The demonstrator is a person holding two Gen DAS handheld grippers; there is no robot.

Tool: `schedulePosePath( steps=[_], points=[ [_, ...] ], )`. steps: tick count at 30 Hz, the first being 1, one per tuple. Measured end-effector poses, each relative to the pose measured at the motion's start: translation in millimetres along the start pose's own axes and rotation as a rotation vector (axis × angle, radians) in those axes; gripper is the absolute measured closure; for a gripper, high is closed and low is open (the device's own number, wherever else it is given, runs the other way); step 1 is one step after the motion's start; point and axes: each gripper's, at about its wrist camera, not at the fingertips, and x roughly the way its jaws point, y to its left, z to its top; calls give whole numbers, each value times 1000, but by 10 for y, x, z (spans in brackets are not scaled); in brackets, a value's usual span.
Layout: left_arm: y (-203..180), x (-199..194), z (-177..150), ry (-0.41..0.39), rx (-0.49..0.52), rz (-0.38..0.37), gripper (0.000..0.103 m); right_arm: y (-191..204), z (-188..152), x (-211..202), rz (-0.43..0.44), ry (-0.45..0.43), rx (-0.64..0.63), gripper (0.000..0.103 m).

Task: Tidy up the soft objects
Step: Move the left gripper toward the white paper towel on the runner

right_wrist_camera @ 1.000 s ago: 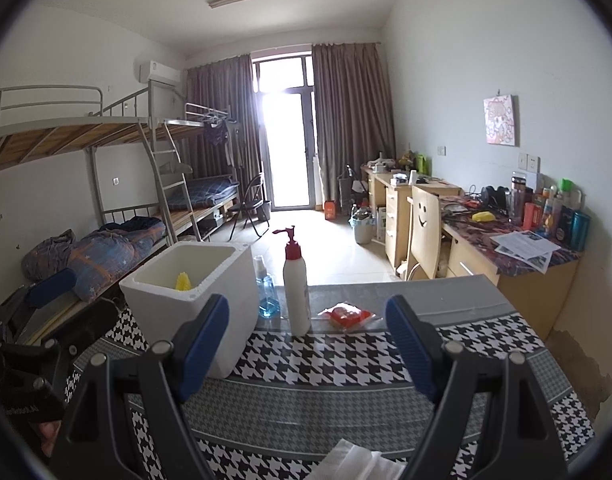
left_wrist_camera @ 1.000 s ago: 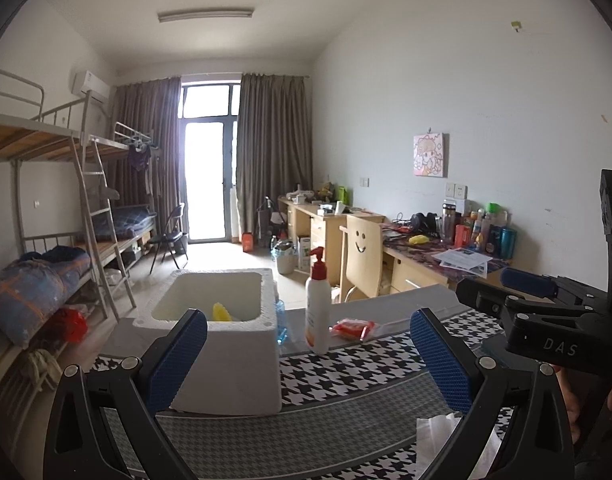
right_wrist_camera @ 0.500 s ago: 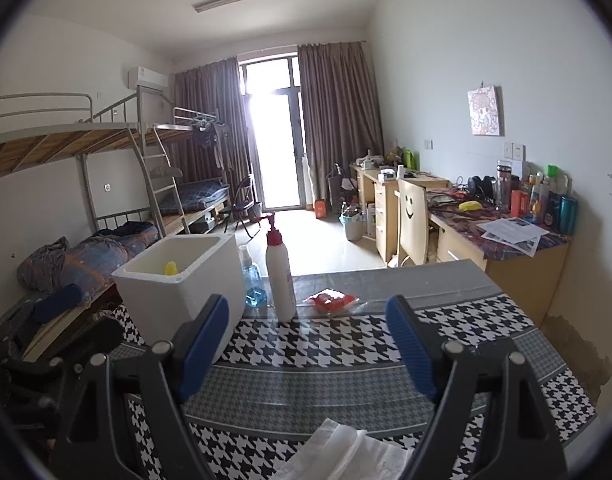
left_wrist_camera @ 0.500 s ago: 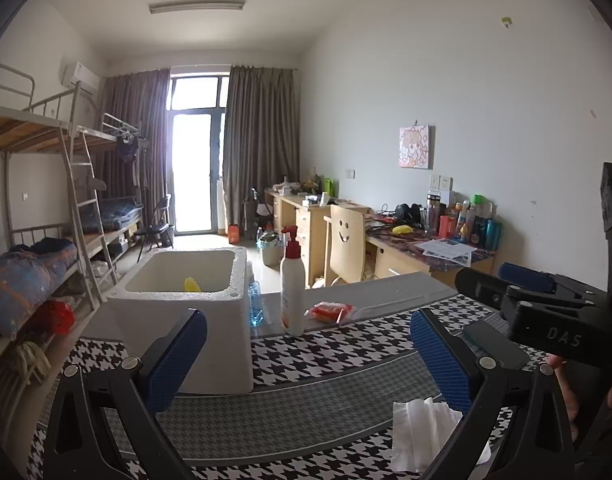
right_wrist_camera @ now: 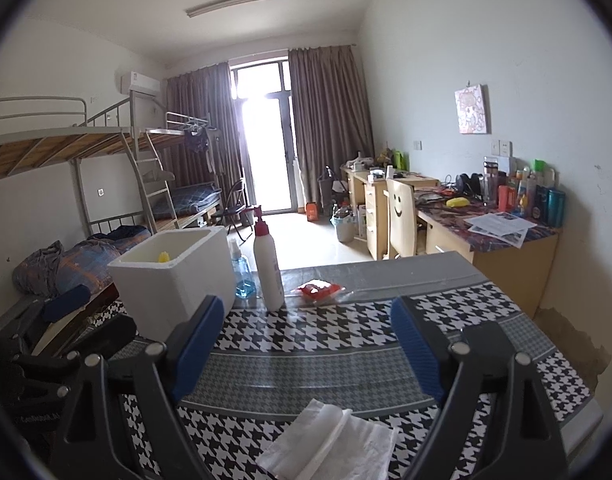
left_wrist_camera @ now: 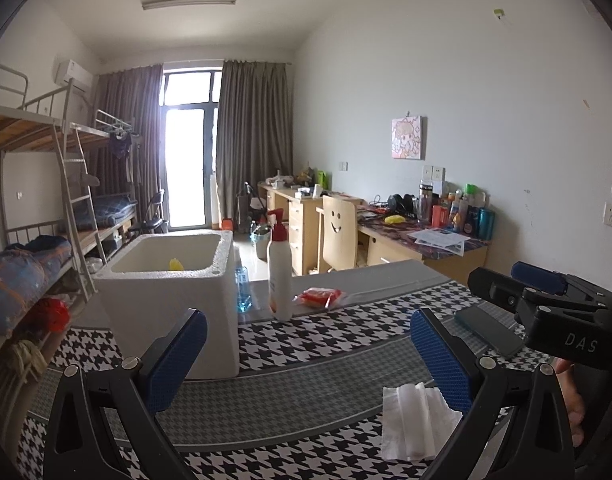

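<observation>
Both grippers were found with jaws spread wide and nothing between them. The left gripper (left_wrist_camera: 308, 354) hovered above the checked table (left_wrist_camera: 326, 344); the right gripper (right_wrist_camera: 308, 344) hovered likewise, over the near edge.

The task's thing — a folded white tissue (right_wrist_camera: 330, 442) — lay flat on the table at the near edge, untouched. In the right wrist view it sat below and slightly right of centre between the blue pads (right_wrist_camera: 198, 342), close under the gripper and almost in line with it. In the left wrist view the same tissue (left_wrist_camera: 416, 420) lay off to the right, partly behind that gripper's right finger. The right gripper was judged the nearer and better aligned of the two.

The tissue's folds ran roughly from near-left to far-right in the right wrist view, so its long axis lay oblique to the line between the jaws; its thinness suggested a low pinch at the raised fold would be needed.

The white foam box (left_wrist_camera: 174, 280) stood open at the far left of the table with a small yellow item (left_wrist_camera: 175, 264) inside — the likely destination, though this is inference. A pump bottle (left_wrist_camera: 280, 268) and a red packet (left_wrist_camera: 320, 296) stood beyond, clear of the tissue.
</observation>
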Motion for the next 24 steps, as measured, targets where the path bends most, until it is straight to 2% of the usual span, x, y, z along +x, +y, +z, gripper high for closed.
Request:
schedulePosePath(
  steps=[9,24],
  points=[
    [-95,14,-90,16,22,-14,1,-59,-130,-29,-33,14,8,11],
    [-226,63,-265,95,24,-66,1,-243,-307,-108,-70,58,41,11]
  ],
)
